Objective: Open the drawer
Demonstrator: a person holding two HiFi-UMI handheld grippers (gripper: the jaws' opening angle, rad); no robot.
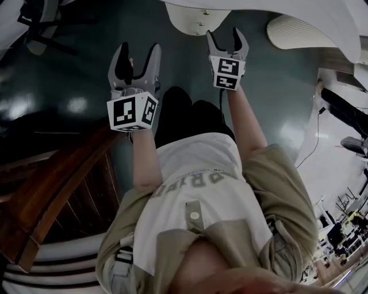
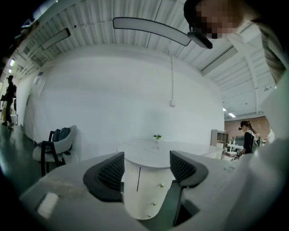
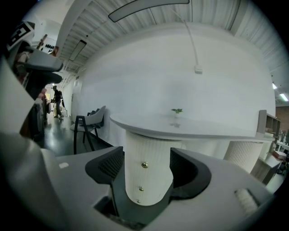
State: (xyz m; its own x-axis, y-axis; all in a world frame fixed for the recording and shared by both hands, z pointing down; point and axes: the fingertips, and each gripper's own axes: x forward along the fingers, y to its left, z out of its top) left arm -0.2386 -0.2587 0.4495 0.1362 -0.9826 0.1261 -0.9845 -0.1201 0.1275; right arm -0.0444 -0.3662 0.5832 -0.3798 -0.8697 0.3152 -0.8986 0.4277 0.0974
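Right gripper and left gripper, both wide and empty, face the drawer knob on the ribbed pedestal under the table's edge. An off-centre approach could slip off this small knob.

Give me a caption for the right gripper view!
Open right gripper faces the white ribbed cabinet under a table, three knobs down its front.

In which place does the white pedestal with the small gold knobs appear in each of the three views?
Head view: the pedestal is at top centre, just above and left of the right gripper.
Left gripper view: low centre, between the two open jaws.
Right gripper view: centre, between the open jaws, looking larger.
Shared landmark: the white tabletop above it; the plant shows only in both gripper views.
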